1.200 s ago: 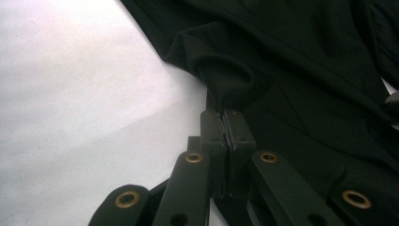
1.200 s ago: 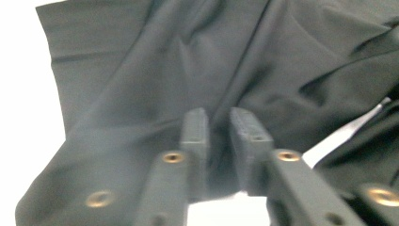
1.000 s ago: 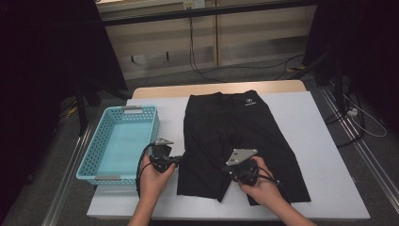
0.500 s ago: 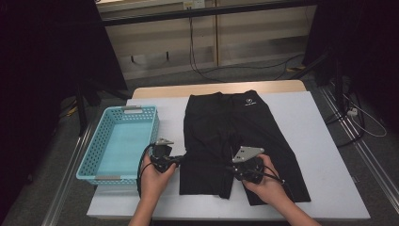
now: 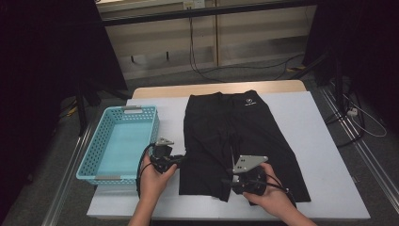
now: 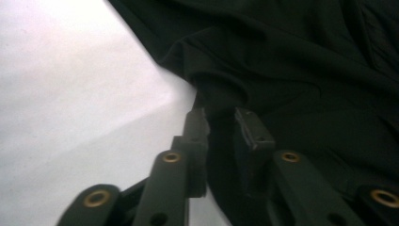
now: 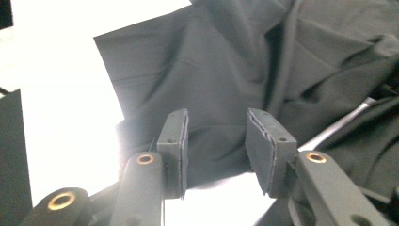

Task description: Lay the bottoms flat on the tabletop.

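Note:
A pair of black shorts lies flat on the white table, waistband at the far side. My left gripper is at the outer edge of the left leg. In the left gripper view its jaws have just been opening and stand slightly apart, a fold of the black cloth in the gap with no pad pressing on it. My right gripper is at the hem near the table's front. Its jaws have also just been opening; the cloth lies loose beyond them.
A light blue plastic basket stands at the table's left side, close to my left hand. Bare white table lies right of the shorts and along the front edge. Beyond the table are dark stands, cables on the floor and a wooden wall.
My right gripper has drawn back a little toward the table's near edge. The left hand has stayed where it was. The shorts lie as before.

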Available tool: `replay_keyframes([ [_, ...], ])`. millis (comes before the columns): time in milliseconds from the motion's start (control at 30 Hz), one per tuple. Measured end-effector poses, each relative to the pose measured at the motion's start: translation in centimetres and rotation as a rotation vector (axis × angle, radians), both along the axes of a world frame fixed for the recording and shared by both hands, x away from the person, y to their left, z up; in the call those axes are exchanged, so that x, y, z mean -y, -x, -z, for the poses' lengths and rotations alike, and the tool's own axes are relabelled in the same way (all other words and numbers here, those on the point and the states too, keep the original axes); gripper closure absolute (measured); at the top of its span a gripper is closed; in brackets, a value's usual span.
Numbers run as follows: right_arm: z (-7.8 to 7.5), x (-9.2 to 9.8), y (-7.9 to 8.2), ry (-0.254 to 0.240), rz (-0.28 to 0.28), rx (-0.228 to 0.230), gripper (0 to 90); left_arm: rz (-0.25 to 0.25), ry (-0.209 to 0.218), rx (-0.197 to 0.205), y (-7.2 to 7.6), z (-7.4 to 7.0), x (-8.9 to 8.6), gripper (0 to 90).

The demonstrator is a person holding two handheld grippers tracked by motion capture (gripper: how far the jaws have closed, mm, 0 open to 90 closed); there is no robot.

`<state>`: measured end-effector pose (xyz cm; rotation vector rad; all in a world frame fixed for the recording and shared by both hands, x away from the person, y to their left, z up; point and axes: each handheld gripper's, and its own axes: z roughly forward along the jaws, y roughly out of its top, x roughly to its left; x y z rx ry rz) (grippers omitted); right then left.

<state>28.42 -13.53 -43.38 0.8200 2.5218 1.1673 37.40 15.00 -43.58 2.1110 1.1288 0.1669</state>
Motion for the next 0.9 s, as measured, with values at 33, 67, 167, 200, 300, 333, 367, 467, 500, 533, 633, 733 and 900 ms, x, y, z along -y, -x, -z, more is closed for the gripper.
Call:
replay_keyframes([
  [33,0.1,-0.2,0.1,0.005,-0.017,-0.011,62.2,0.002,0.002,0.004,0.0,0.1,0.0,65.9],
  [67,0.3,-0.6,0.2,0.008,-0.047,-0.025,63.0,0.007,0.0,0.001,0.0,0.0,0.0,60.7],
  [167,1.2,-1.5,0.2,0.046,-0.124,-0.057,72.5,0.004,-0.003,0.005,-0.1,0.1,-0.1,47.4],
  [200,1.4,-1.8,0.1,0.074,-0.134,-0.051,78.1,-0.002,0.002,0.004,0.0,0.1,-0.1,45.9],
  [300,1.7,-2.0,-0.5,0.079,-0.149,-0.054,90.0,-0.006,-0.001,0.011,0.1,0.1,-0.1,41.1],
  [333,1.6,-2.0,-0.6,0.084,-0.146,-0.055,90.0,-0.003,-0.002,0.008,0.1,0.1,-0.1,39.8],
  [367,1.4,-2.0,-0.7,0.097,-0.128,-0.039,90.0,0.001,0.003,0.003,0.1,0.1,-0.2,39.7],
  [467,0.6,-1.0,-1.4,0.077,-0.076,-0.014,90.0,-0.004,0.002,-0.009,0.2,0.1,-0.3,38.4],
  [500,0.6,-0.5,-1.7,0.083,-0.05,-0.005,90.0,-0.007,0.002,-0.008,0.3,0.2,-0.3,38.4],
  [533,0.6,-0.1,-1.9,0.081,-0.043,-0.008,90.0,0.0,-0.004,-0.015,0.3,0.2,-0.4,38.1],
  [633,1.1,0.6,-2.3,0.084,-0.021,-0.021,90.0,-0.002,-0.005,-0.027,0.4,0.4,-0.4,38.1],
  [733,1.2,0.9,-2.4,0.082,-0.015,-0.018,90.0,0.006,-0.002,-0.055,0.5,0.6,-0.3,43.6],
  [900,1.4,0.9,-2.3,0.096,-0.018,-0.015,90.0,0.014,-0.007,-0.083,1.0,0.6,-0.1,60.3],
])
